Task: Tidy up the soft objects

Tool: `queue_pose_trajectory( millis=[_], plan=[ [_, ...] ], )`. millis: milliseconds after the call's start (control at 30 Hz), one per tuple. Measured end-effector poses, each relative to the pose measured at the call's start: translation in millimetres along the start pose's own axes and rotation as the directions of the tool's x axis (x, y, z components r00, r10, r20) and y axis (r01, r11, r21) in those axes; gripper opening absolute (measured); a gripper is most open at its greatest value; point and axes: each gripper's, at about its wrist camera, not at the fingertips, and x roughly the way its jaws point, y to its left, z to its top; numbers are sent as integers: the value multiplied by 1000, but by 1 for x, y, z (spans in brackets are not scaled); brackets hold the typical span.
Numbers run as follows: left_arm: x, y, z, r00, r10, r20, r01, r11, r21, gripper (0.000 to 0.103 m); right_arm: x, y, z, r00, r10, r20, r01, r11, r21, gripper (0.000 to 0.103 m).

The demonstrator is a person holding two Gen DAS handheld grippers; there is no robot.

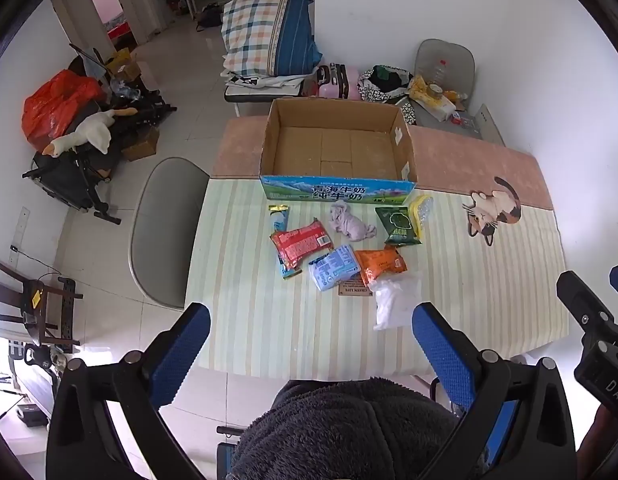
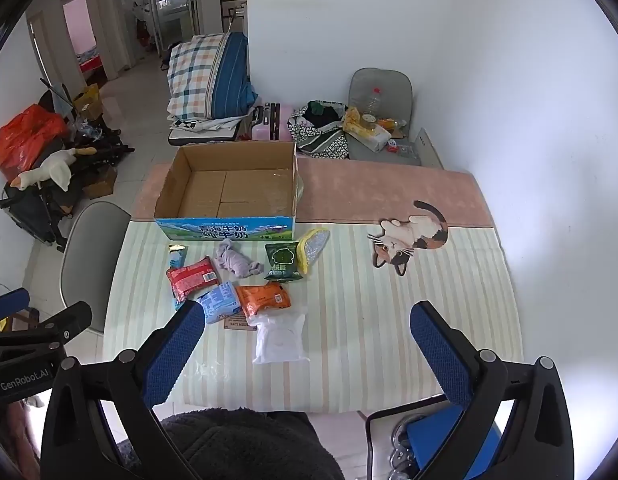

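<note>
Both claws (image 1: pixel 311 338) (image 2: pixel 305 336) spread, empty, above crinkly bright soft packets (image 1: pixel 333 266) near cardboard box (image 1: pixel 337 152)

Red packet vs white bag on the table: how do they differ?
The red packet is printed and lies near the box; the white bag is plain and lies nearest the table's front edge. The red packet is the leftmost packet, the white bag further right. Both lie flat, ungripped.

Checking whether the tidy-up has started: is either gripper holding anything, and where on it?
Nothing is held. The left gripper and right gripper both hang open above the table, fingers empty.
</note>
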Motion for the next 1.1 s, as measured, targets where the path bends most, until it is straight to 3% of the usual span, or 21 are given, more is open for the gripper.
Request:
queue_pose_trajectory(
  millis=[1100],
  plan=[
    [-16,-3,-3,999,12,47,-13,1000,4,103,-14,-4,5,999,-18,50,19,1000,-15,103]
  ],
)
